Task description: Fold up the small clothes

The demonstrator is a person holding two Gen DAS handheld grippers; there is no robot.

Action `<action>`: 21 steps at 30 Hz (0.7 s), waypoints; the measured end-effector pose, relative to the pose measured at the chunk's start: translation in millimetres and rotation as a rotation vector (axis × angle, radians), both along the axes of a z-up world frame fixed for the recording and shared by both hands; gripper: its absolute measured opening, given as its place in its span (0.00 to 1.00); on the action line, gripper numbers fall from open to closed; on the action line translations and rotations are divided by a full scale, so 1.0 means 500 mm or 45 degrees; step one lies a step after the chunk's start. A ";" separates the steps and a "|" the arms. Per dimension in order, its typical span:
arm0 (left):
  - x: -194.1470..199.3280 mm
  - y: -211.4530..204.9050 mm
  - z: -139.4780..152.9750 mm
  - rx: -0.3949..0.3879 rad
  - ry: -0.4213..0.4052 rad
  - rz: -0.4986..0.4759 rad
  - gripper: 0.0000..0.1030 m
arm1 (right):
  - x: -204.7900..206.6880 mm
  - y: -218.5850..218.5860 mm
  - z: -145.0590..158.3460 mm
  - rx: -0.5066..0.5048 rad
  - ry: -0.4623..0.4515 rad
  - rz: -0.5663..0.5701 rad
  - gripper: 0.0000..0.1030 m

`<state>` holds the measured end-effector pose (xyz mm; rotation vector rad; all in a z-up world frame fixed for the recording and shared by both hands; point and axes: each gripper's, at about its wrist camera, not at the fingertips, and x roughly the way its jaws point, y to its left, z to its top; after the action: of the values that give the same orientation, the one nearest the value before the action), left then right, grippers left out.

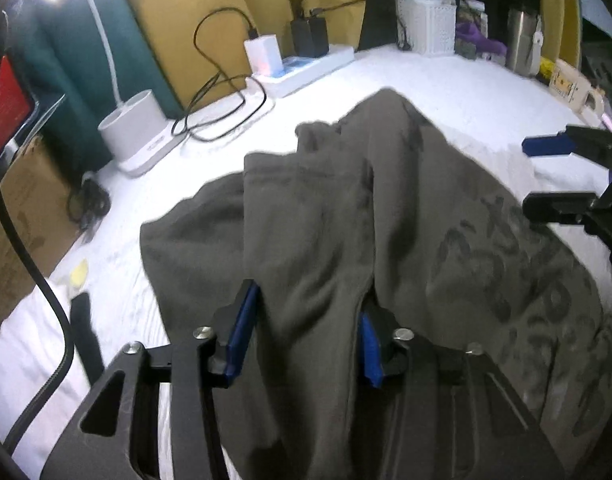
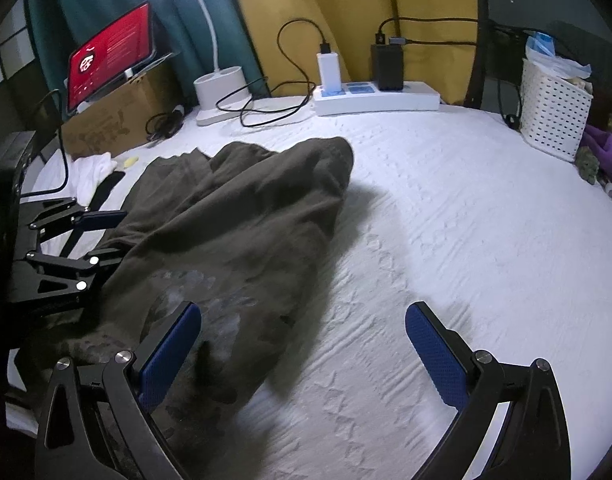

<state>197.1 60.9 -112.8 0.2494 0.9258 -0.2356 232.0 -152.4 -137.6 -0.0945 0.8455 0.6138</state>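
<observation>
A dark olive-grey garment (image 1: 345,208) with a faded print lies bunched on the white bedsheet (image 1: 445,88); it also shows in the right wrist view (image 2: 234,220). My left gripper (image 1: 306,336) has its blue pads on either side of a thick fold of the garment, which drapes between and over them. It appears in the right wrist view (image 2: 102,236) at the garment's left edge. My right gripper (image 2: 302,352) is open and empty, its left pad over the garment's near edge, its right pad over bare sheet. It also shows in the left wrist view (image 1: 545,172), open.
At the back stand a white lamp base (image 2: 220,88), a power strip (image 2: 377,98) with chargers and loose cables, a cardboard box (image 2: 118,120) with a red-screen tablet (image 2: 110,52), and a white basket (image 2: 553,108). White cloth (image 2: 94,170) lies at the left.
</observation>
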 end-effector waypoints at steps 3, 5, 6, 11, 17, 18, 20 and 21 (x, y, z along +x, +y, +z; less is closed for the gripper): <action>0.008 0.053 0.009 -0.216 0.005 0.067 0.06 | 0.009 0.001 0.002 -0.004 -0.002 -0.002 0.99; 0.011 0.106 0.001 -0.322 0.012 0.181 0.04 | 0.013 0.008 0.002 -0.011 -0.001 0.004 0.99; 0.012 0.135 -0.008 -0.352 0.016 0.250 0.04 | 0.015 0.011 0.000 -0.013 0.001 0.006 0.99; 0.000 0.245 -0.042 -0.543 0.008 0.519 0.06 | 0.022 0.038 -0.010 -0.032 0.018 0.030 0.99; -0.017 0.241 0.002 -0.501 -0.091 0.551 0.13 | 0.025 0.071 -0.009 -0.054 0.015 0.068 0.99; -0.017 0.235 0.017 -0.509 -0.114 0.523 0.19 | 0.026 0.073 -0.009 -0.055 0.014 0.069 0.99; -0.014 0.215 0.040 -0.478 -0.155 0.462 0.37 | 0.028 0.076 -0.008 -0.057 0.011 0.070 0.99; -0.011 0.201 0.050 -0.451 -0.165 0.436 0.37 | 0.029 0.076 -0.006 -0.056 0.009 0.069 0.99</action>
<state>191.7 161.6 -88.0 -0.2185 0.7683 -0.0621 246.5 -114.4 -140.8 -0.1558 0.8655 0.6463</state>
